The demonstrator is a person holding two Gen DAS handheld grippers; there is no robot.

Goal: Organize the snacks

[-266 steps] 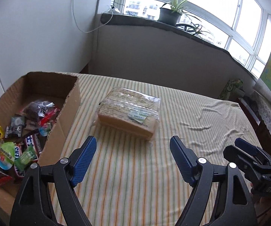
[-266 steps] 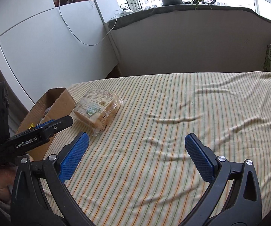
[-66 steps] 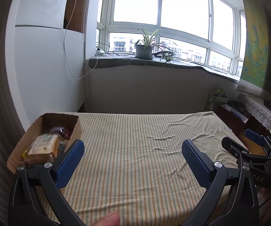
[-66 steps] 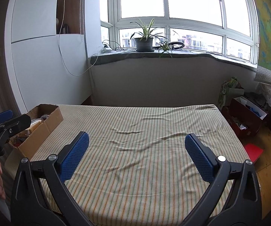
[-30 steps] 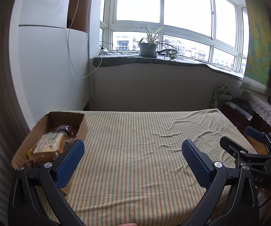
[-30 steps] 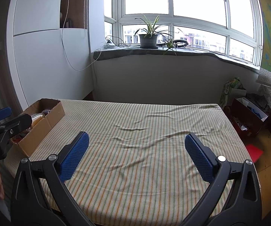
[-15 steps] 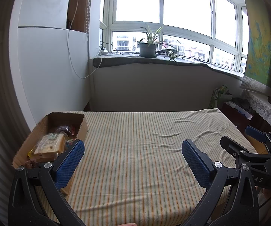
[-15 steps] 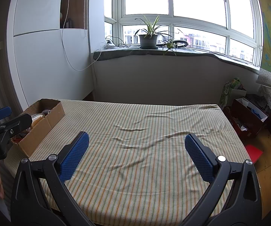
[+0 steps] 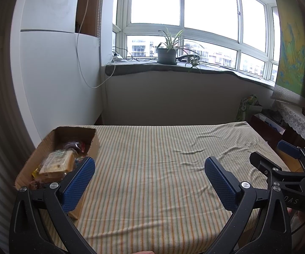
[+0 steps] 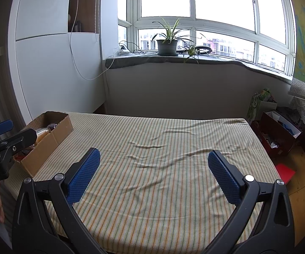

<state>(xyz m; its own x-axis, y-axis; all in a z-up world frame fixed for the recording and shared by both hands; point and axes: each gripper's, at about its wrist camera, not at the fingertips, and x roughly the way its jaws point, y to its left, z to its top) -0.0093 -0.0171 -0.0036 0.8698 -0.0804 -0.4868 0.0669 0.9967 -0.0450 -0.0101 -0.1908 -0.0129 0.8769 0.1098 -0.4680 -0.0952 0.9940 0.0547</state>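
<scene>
Where striped cloth [image 9: 152, 169] ends, cardboard box [image 9: 93, 141] with bread pack [image 9: 56, 163].

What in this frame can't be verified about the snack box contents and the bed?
- Small snacks in the cardboard box: left wrist view, mostly covered by the bread pack and the left gripper finger; too small to identify.
- Box interior: right wrist view, hidden by the box's near wall.
- Near edge of the striped bed: both views, blocked by gripper frames.

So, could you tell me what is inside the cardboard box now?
In the cardboard box a wrapped bread pack lies on top of small snack wrappers. Whatever lies beneath the pack is covered.
</scene>
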